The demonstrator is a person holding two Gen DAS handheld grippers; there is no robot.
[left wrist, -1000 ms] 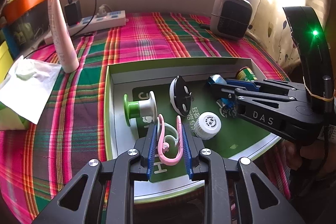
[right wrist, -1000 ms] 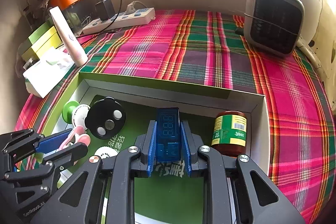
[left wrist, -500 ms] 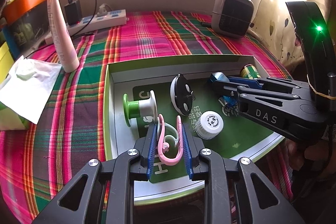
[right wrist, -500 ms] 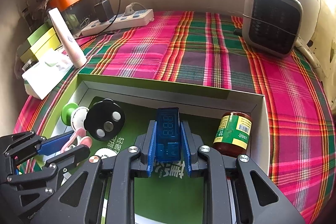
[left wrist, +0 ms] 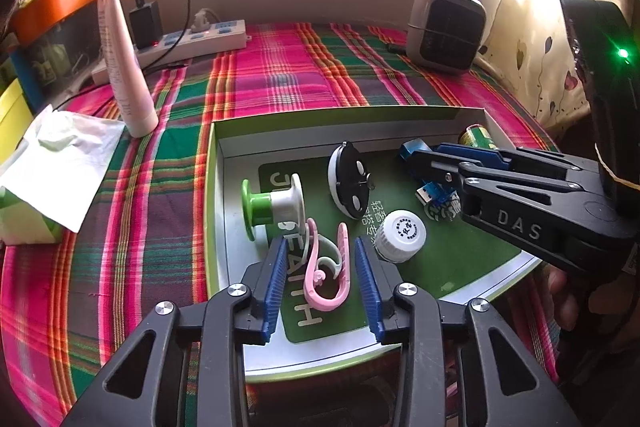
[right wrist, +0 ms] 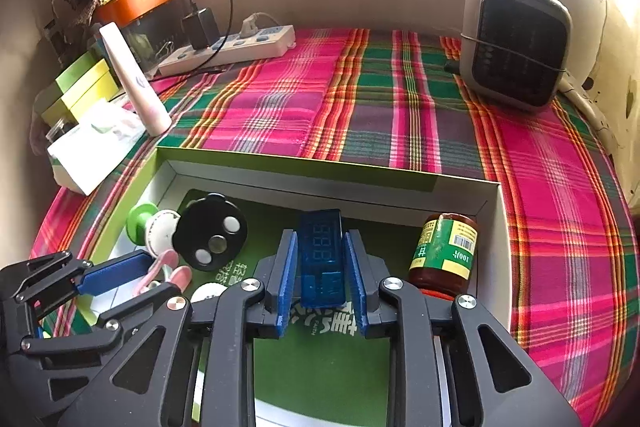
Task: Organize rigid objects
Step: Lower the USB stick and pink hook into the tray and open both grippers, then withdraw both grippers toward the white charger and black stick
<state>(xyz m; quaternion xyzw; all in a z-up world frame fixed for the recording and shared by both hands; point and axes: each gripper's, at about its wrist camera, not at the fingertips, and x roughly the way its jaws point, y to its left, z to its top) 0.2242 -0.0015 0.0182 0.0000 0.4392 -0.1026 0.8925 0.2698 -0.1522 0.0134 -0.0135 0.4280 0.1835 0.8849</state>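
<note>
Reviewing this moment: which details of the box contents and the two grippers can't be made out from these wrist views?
- White cap: its label is too small to read in the left wrist view.
- Blue USB meter: whether the right gripper, jaws opening, still touches it; its plug end is hidden between the fingers.
- Jar: mostly hidden behind the right gripper in the left wrist view.
- Pink clip: whether it rests flat.

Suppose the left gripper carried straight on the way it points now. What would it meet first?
The left gripper, jaws opening, already straddles the pink clip, so that comes first. Just beyond lies the box floor, then probably the green-and-white spool; depth is uncertain.
</note>
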